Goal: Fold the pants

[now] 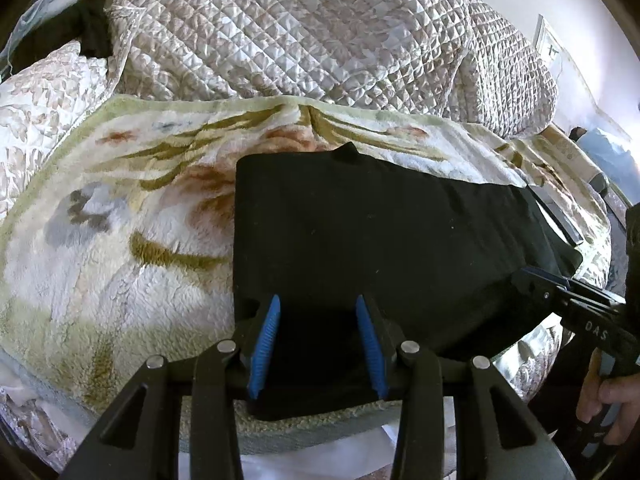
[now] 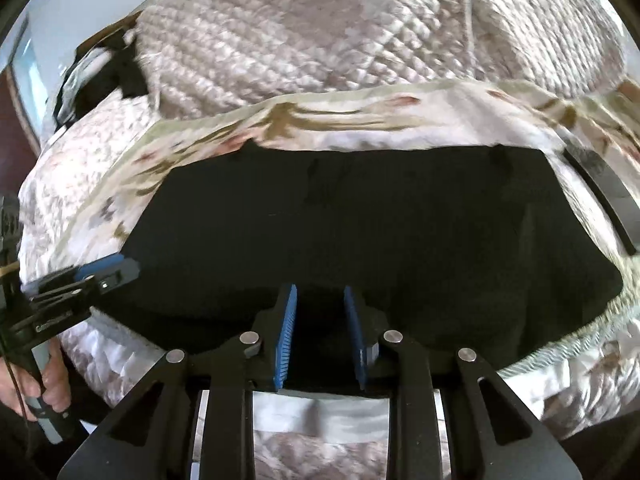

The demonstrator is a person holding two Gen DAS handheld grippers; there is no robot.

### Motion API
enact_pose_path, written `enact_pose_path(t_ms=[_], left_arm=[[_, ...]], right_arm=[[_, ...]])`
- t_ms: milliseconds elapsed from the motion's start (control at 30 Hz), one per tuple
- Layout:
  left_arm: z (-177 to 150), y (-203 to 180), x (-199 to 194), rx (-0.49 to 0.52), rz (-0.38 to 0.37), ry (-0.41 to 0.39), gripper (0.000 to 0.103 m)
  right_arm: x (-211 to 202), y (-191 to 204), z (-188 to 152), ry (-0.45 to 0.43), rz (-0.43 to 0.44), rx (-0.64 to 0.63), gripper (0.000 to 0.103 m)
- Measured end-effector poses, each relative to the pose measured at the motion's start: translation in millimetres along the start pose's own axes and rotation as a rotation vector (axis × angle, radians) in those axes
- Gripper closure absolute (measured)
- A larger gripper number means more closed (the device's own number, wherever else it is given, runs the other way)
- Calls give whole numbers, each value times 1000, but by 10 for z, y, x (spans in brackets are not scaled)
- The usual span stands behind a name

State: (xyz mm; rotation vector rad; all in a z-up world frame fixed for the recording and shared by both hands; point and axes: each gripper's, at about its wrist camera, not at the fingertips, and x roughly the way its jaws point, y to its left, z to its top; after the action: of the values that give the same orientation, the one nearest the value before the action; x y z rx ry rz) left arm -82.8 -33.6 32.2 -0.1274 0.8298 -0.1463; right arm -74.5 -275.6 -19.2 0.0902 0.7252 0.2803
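Observation:
Black pants [image 1: 380,220] lie folded flat on a floral fleece blanket [image 1: 120,200] on the bed; they also show in the right wrist view [image 2: 360,220]. My left gripper [image 1: 318,300] is open, its blue pads over the near left edge of the pants. My right gripper [image 2: 320,290] is open over the near edge of the pants, further right. The right gripper also shows in the left wrist view [image 1: 532,276] at the pants' right end. The left gripper also shows in the right wrist view [image 2: 116,266] at the pants' left corner.
A quilted bedspread [image 1: 300,28] is heaped behind the blanket. A dark garment [image 1: 92,36] lies at the back left. A flat grey object [image 2: 608,200] lies at the blanket's right edge. The bed's near edge [image 1: 304,436] drops off below the grippers.

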Motion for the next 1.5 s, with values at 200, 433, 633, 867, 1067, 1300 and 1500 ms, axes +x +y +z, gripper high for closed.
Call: enact_pose_path(t_ms=[200,433,633,867,1067,1300,1500], left_arm=[[125,31,-8,-17,7,7,61],[292,23,174,-1,28,47,61],[219,-20,221,21,33,38,61],[159,-30,168,17,15,16,58],[107,-36,166,31,5,3,54],[96,-15,160,27,-1,0,54],[93,-2,160,21,-5,-1,54]], right_arm=[[-52,-26,38,-16,19,22,78],[14,35,40,17,43,-2,78],[-20,-7,33,26,32,2,78],[-103,-102,18,33,38,54,76],[-198,-236,-18,38,64,132,58],[-312,-477,-96,52,17,262,54],[-256,-757,-119,63,-13,403,53]])
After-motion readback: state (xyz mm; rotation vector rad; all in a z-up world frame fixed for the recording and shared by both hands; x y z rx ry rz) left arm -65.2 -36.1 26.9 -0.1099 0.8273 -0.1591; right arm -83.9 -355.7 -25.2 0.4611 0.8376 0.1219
